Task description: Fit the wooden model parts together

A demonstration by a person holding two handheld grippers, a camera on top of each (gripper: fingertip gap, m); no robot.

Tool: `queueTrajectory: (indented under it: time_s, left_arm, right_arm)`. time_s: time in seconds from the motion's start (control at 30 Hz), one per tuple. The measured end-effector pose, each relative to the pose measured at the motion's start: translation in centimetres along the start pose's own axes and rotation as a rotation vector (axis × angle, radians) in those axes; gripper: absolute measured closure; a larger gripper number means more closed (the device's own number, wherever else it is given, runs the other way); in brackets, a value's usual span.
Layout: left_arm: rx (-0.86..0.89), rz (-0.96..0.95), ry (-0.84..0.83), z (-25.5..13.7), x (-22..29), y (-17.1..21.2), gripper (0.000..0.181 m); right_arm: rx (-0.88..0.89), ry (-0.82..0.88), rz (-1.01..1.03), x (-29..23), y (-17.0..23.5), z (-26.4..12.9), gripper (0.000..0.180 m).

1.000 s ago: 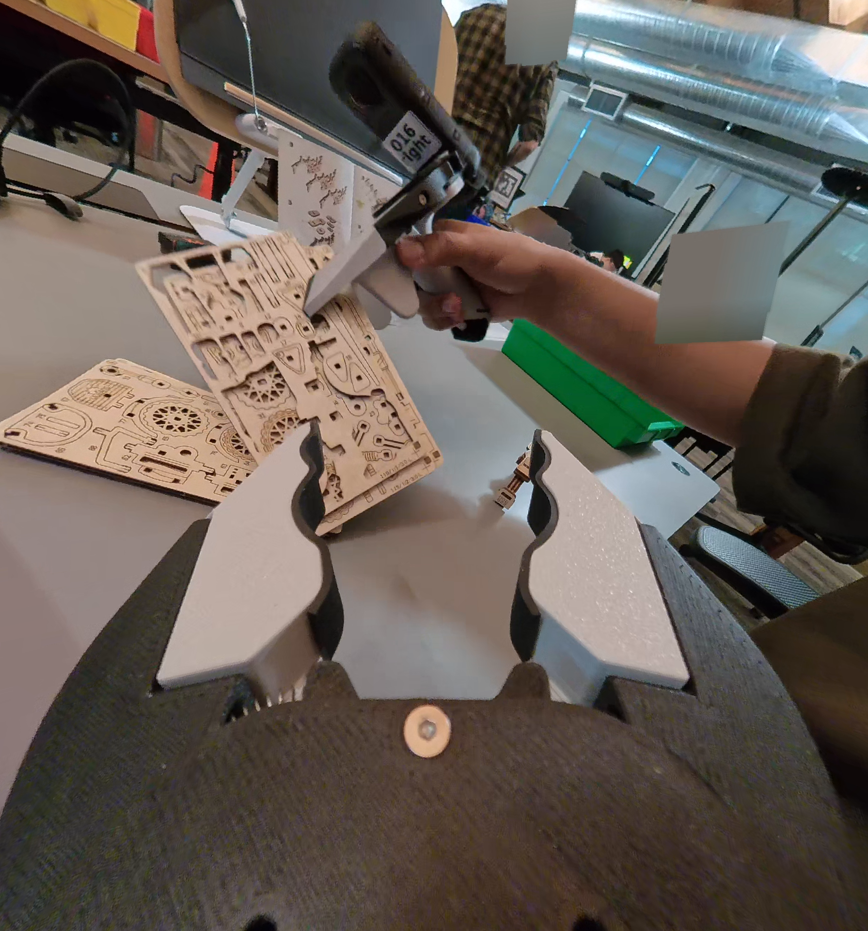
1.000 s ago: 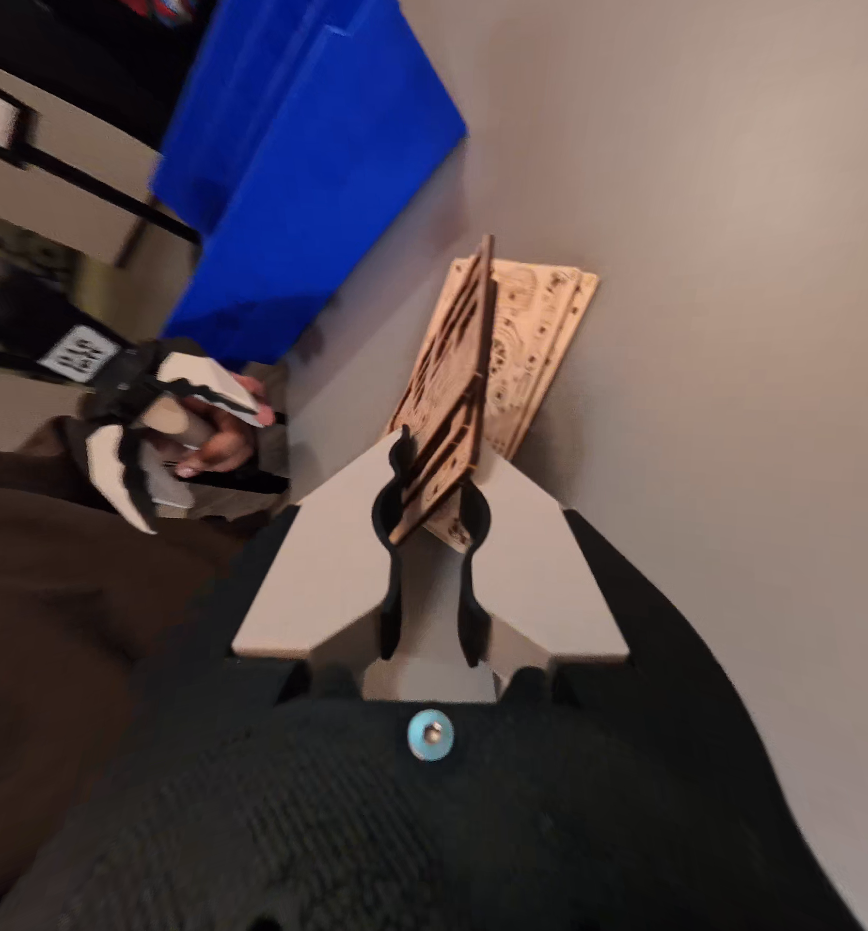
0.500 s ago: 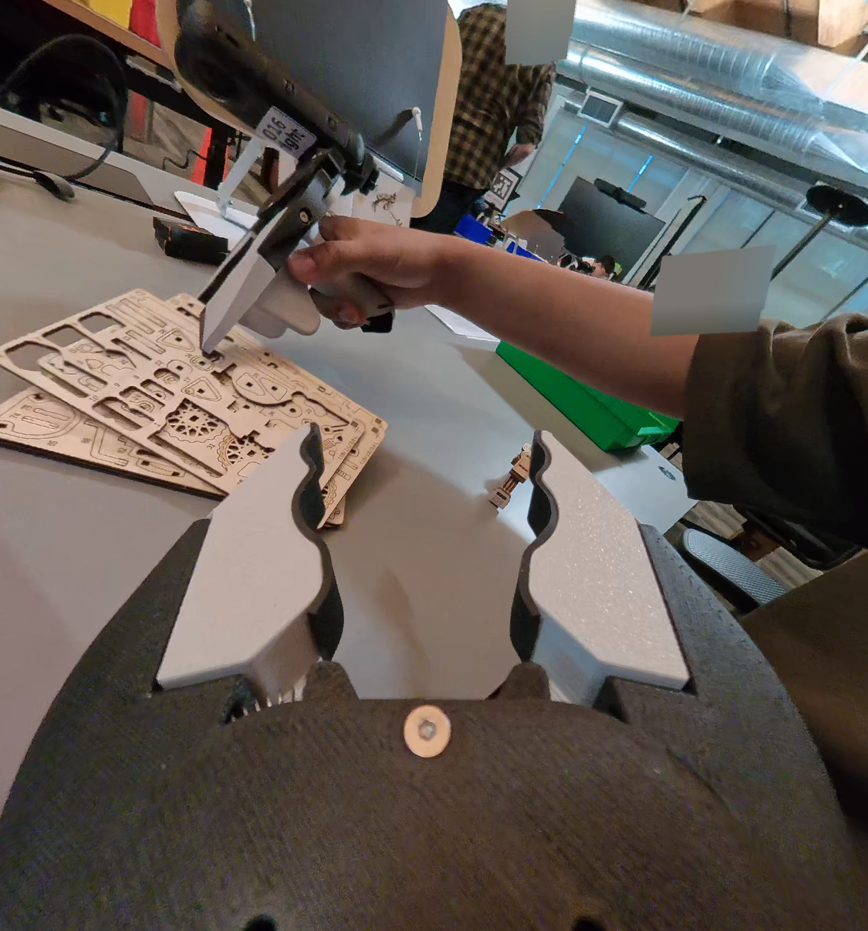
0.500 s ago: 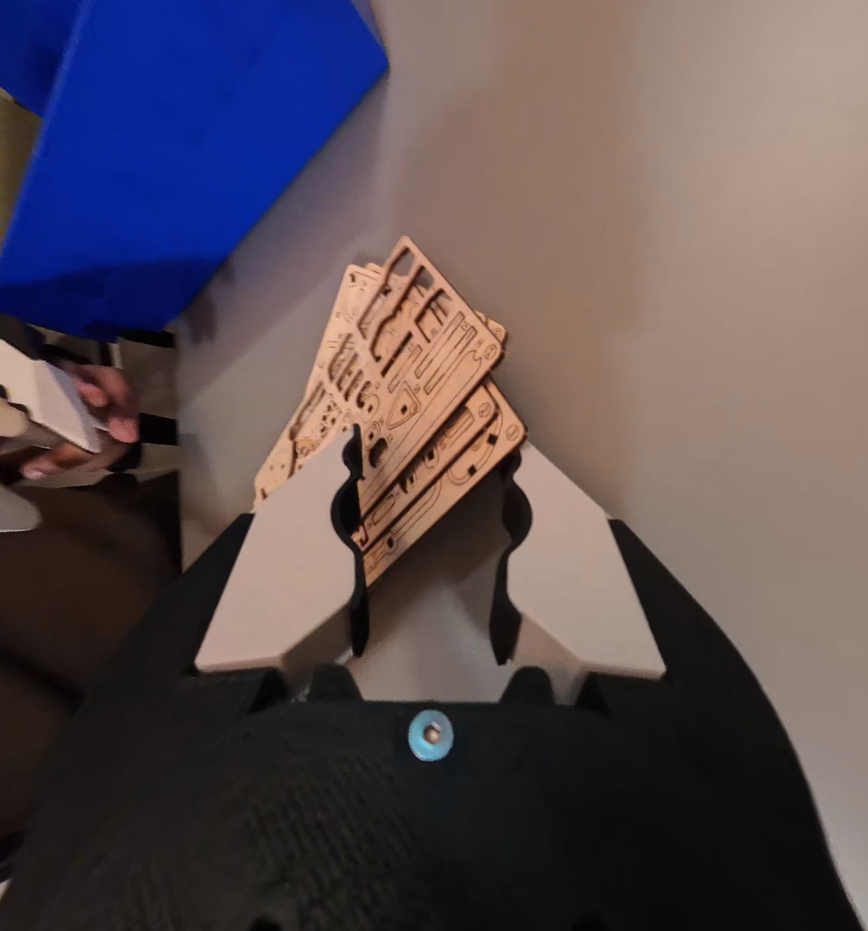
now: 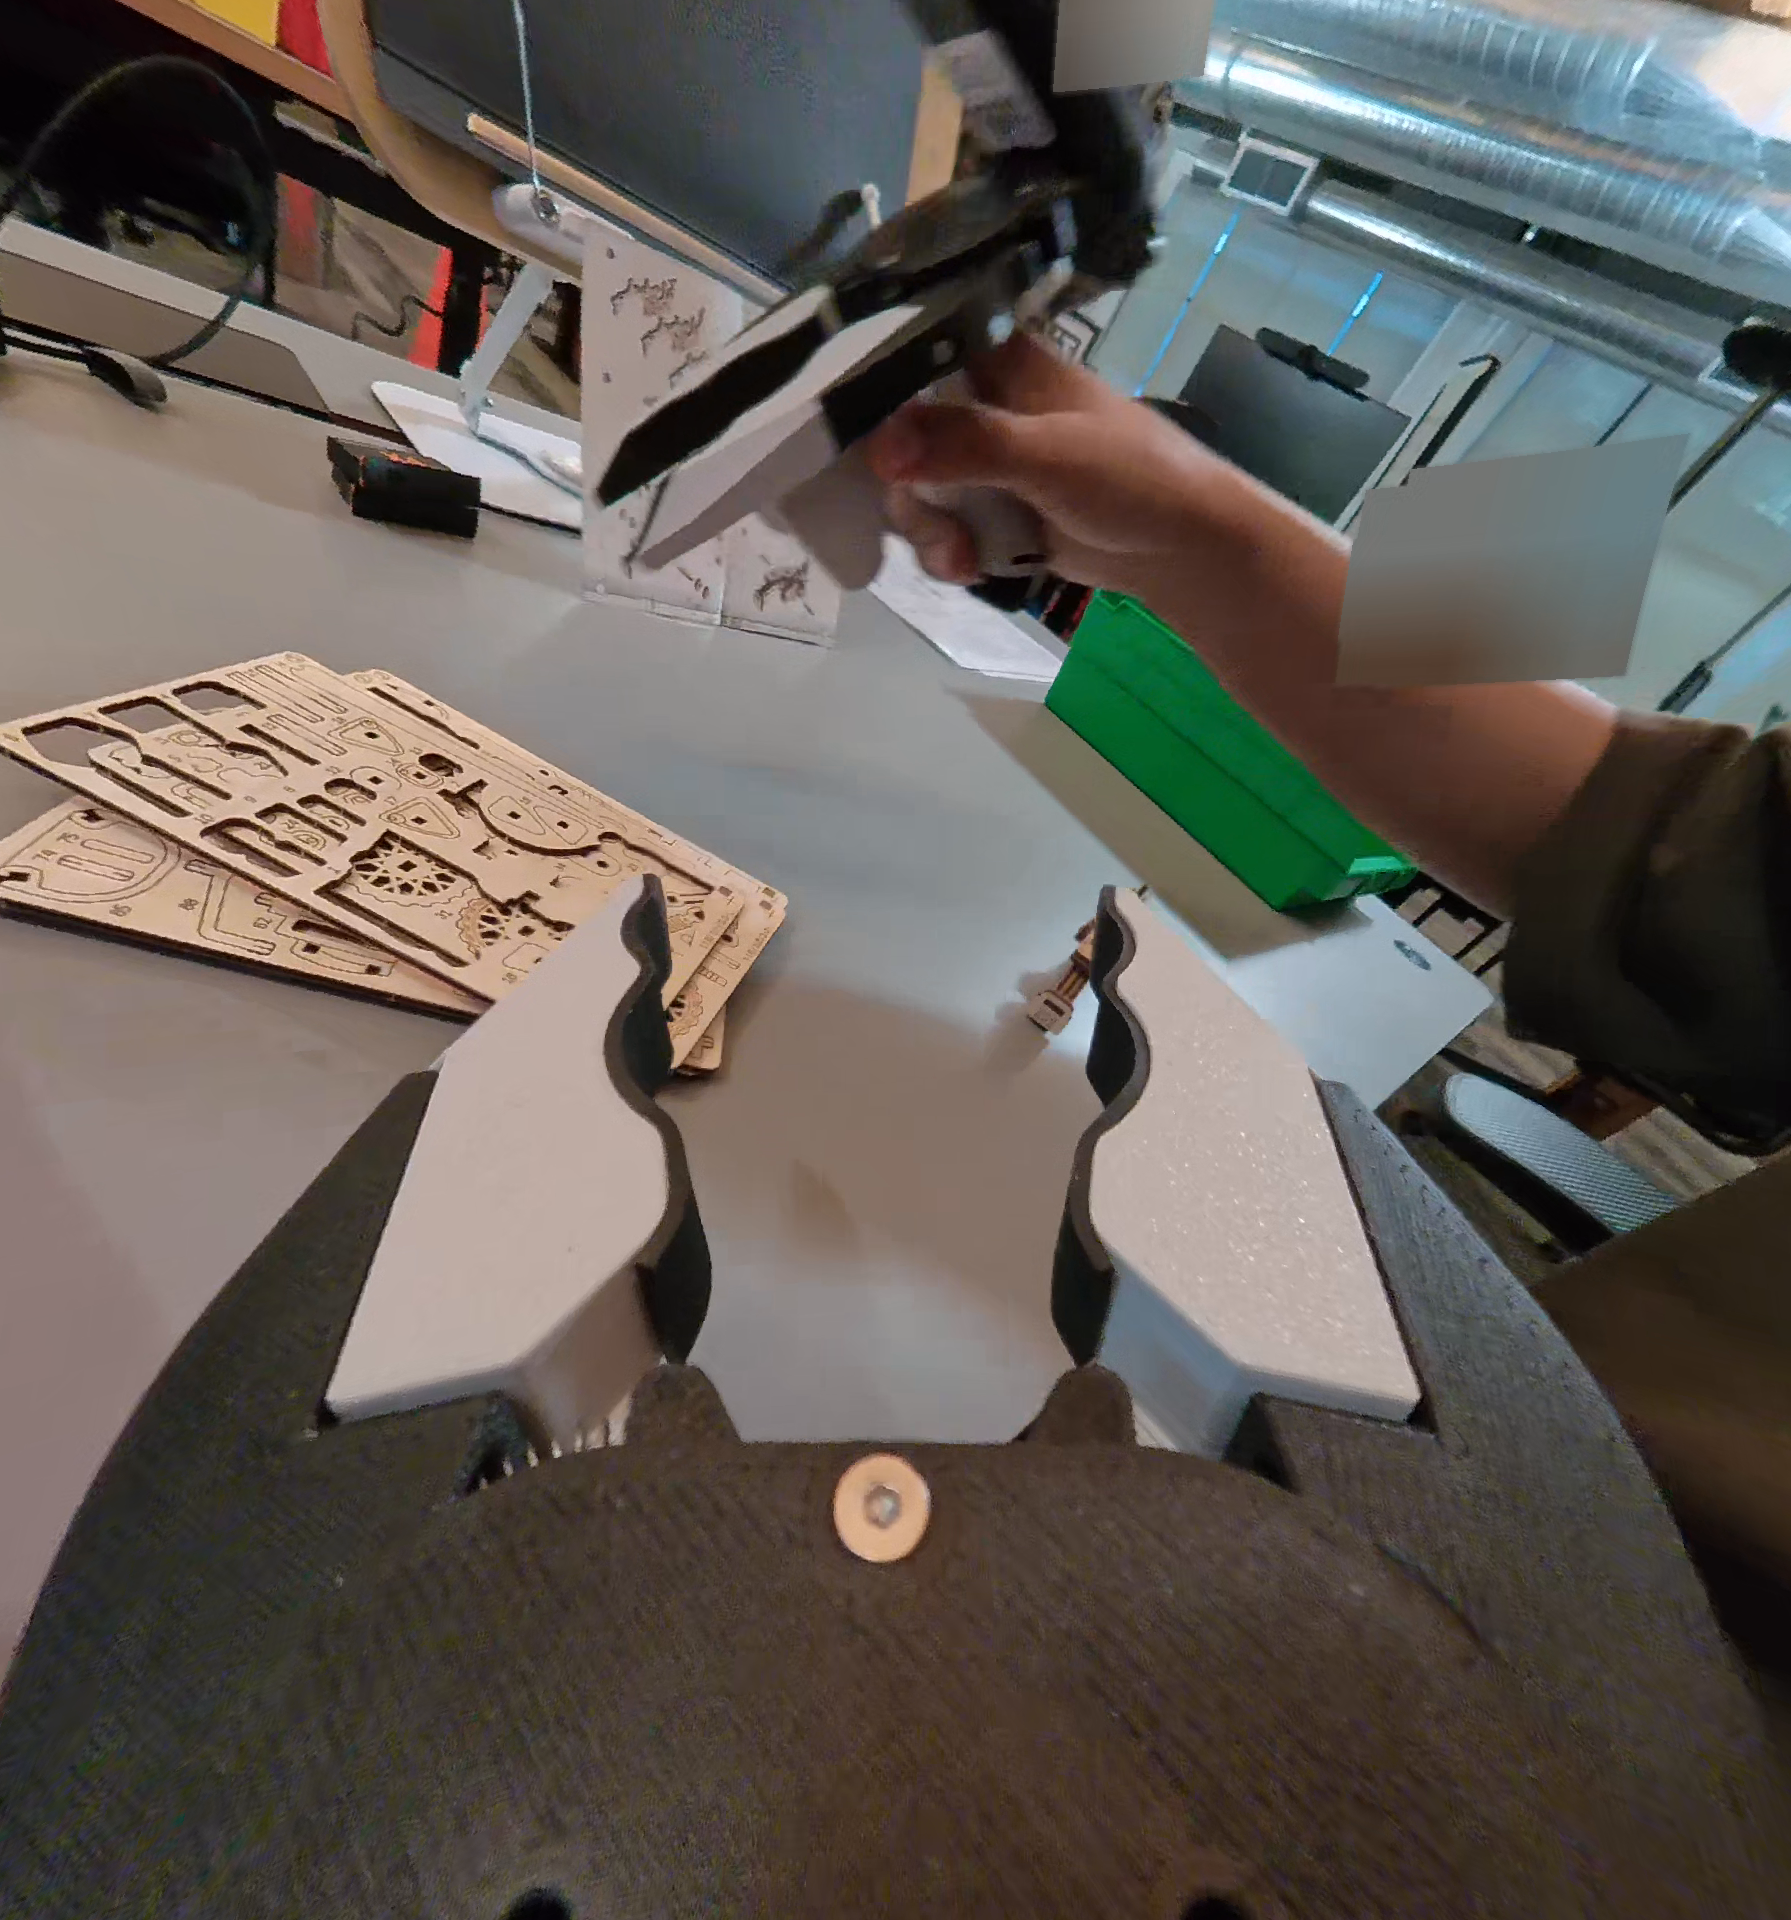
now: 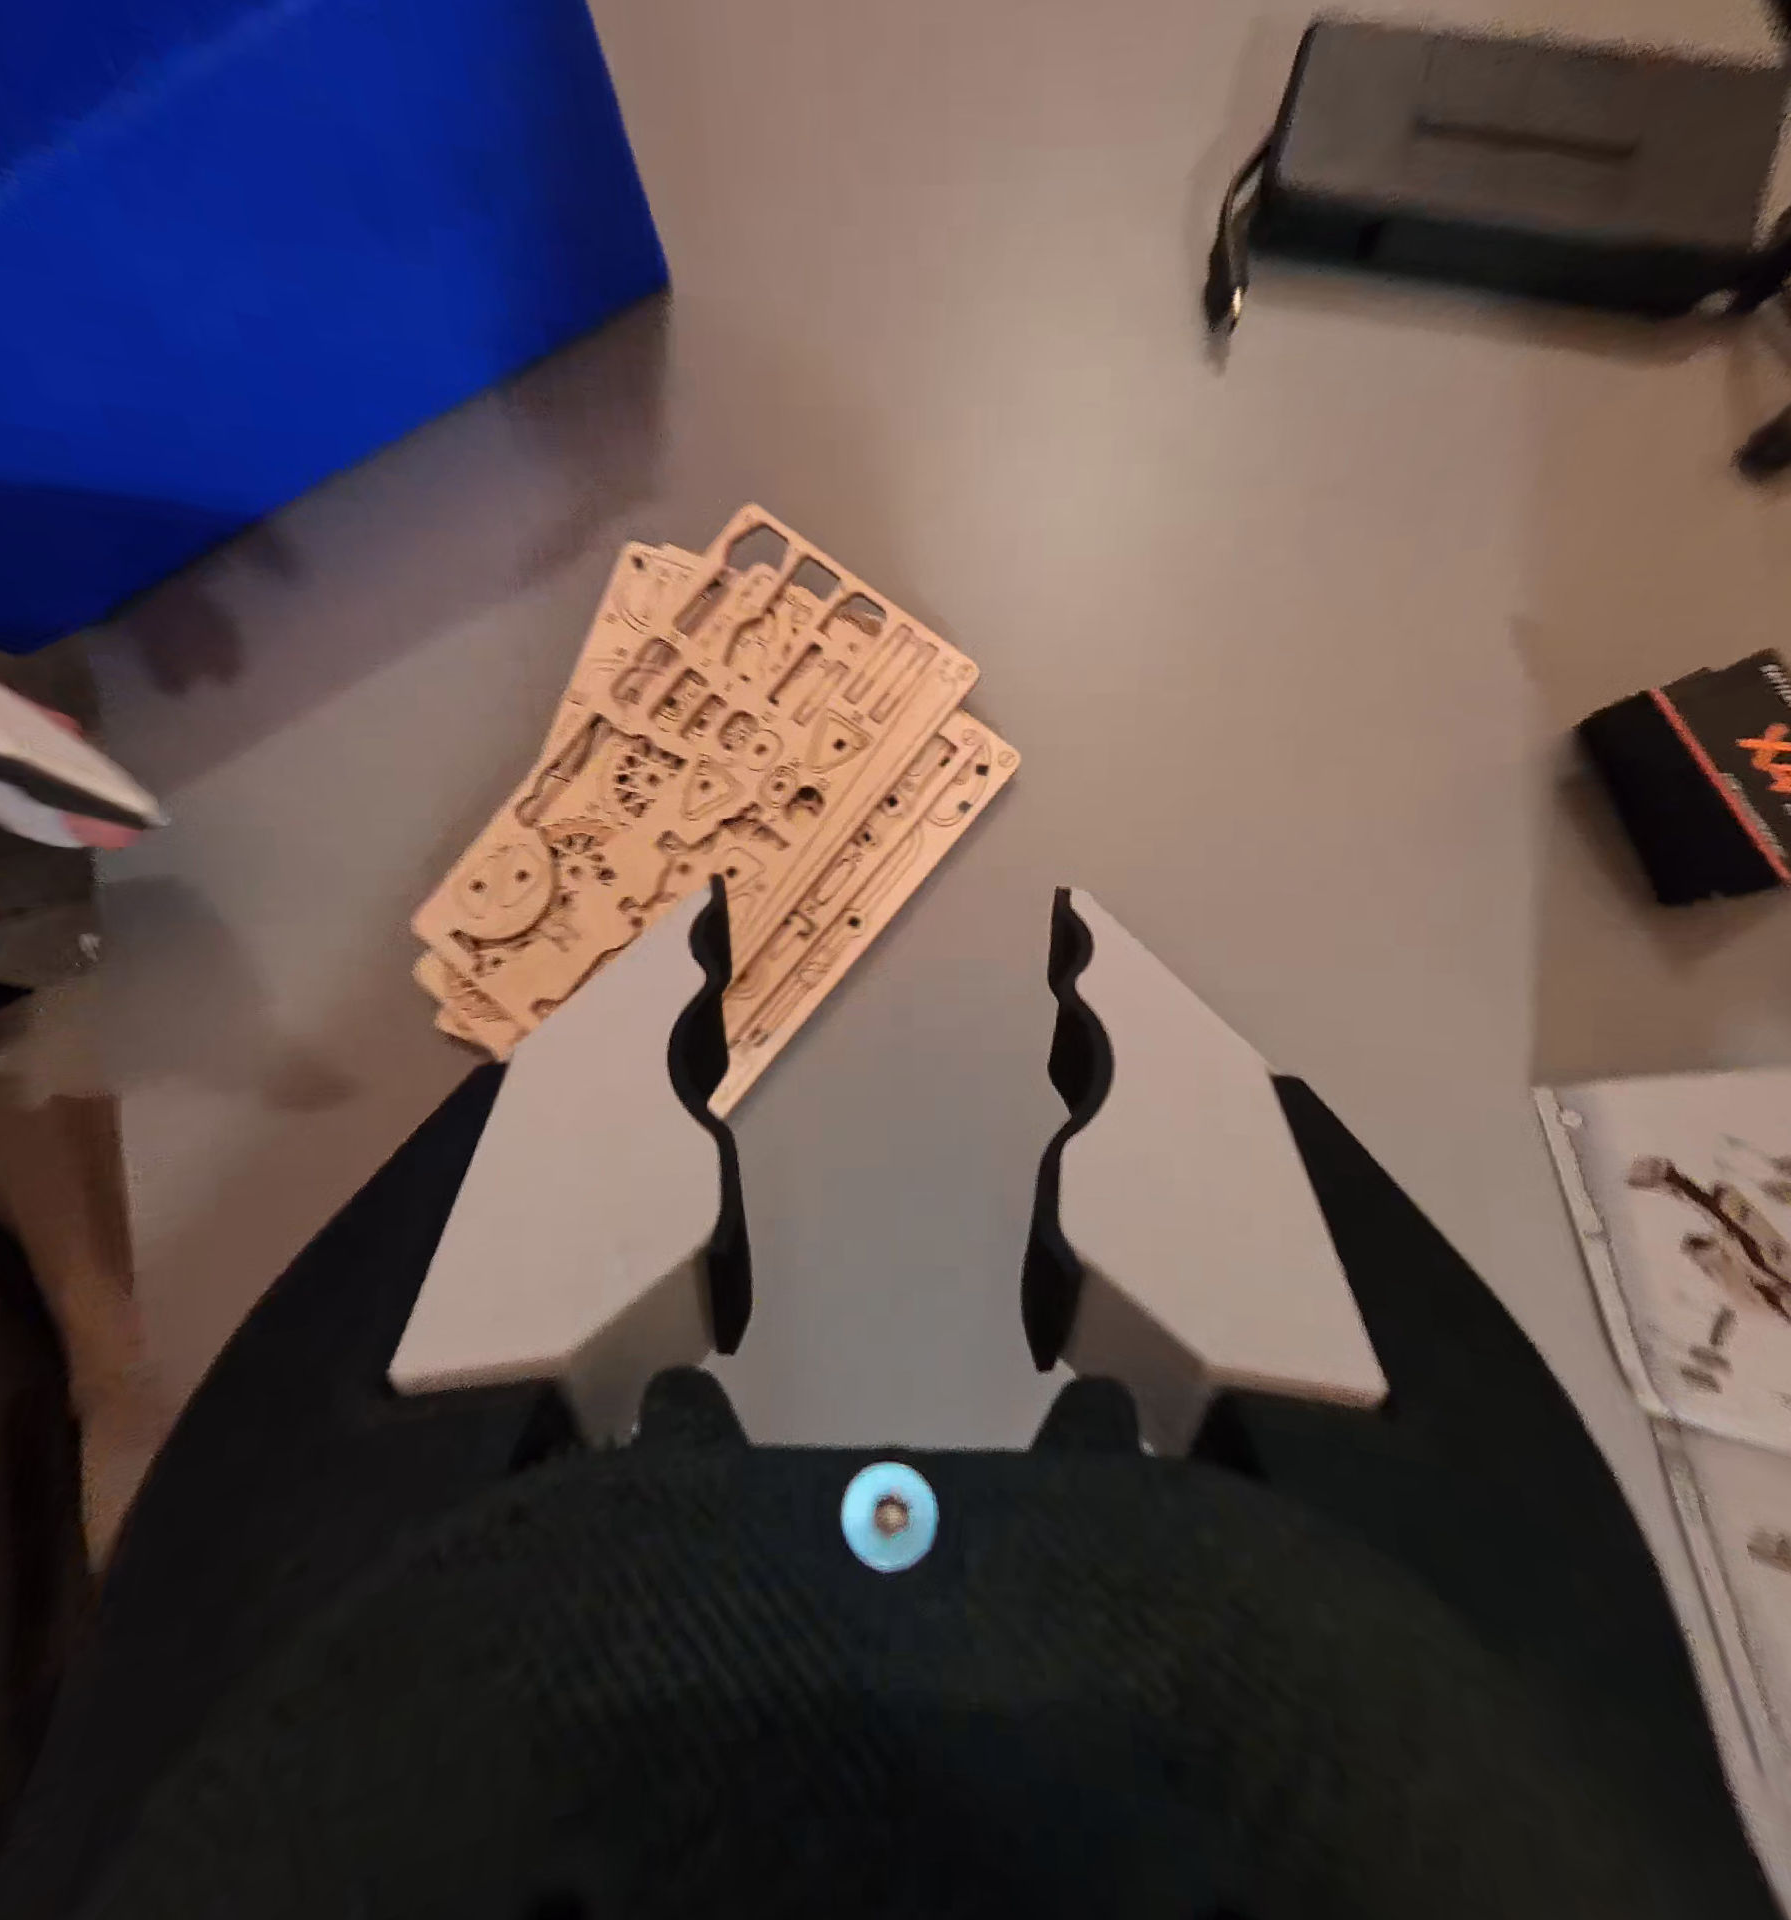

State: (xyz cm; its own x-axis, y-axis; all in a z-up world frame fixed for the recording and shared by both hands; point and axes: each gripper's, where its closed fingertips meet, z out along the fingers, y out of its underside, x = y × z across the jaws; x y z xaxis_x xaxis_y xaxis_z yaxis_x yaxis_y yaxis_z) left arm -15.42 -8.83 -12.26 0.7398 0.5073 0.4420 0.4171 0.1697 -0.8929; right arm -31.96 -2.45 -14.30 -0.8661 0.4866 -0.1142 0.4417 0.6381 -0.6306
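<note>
Left tool (image 5: 875,935): jaws apart, empty, low over grey bench (image 5: 870,769). Right tool (image 6: 886,914): jaws apart, empty, raised. Wooden model sheets (image 6: 725,790): stacked flat on bench, at 11 o'clock from right tool. Small wooden piece (image 5: 1062,982), possibly an assembled part: on bench by left tool's right finger.

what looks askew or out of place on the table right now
The wooden part sheets lie in an untidy fanned stack, corners not lined up. One small wooden piece sits alone, apart from them. Both grippers are open and empty; nothing looks broken.
</note>
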Motion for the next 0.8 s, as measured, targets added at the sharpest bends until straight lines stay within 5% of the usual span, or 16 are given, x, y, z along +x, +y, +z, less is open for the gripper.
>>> queueTrajectory:
  time_s: [0.23,0.43,0.63,0.8]
  left_arm:
    - [-0.08,-0.019,0.005,0.7,0.5,1.4,0.101]
    - [-0.106,0.022,-0.056,0.7,-0.1,2.0,0.098]
    - [-0.097,0.007,-0.181,0.4,-2.3,1.8,0.094]
    - [-0.141,0.028,-0.322,0.2,-4.2,2.6,0.099]
  right_arm:
    - [0.133,0.114,0.063,-7.1,0.2,-5.9,0.119]
    - [0.159,0.13,0.053,-11.7,1.0,-5.2,0.109]
    - [0.3,-0.09,0.188,-15.4,-2.2,-4.8,0.109]
    - [0.285,0.133,0.093,-12.7,-3.6,-3.5,0.116]
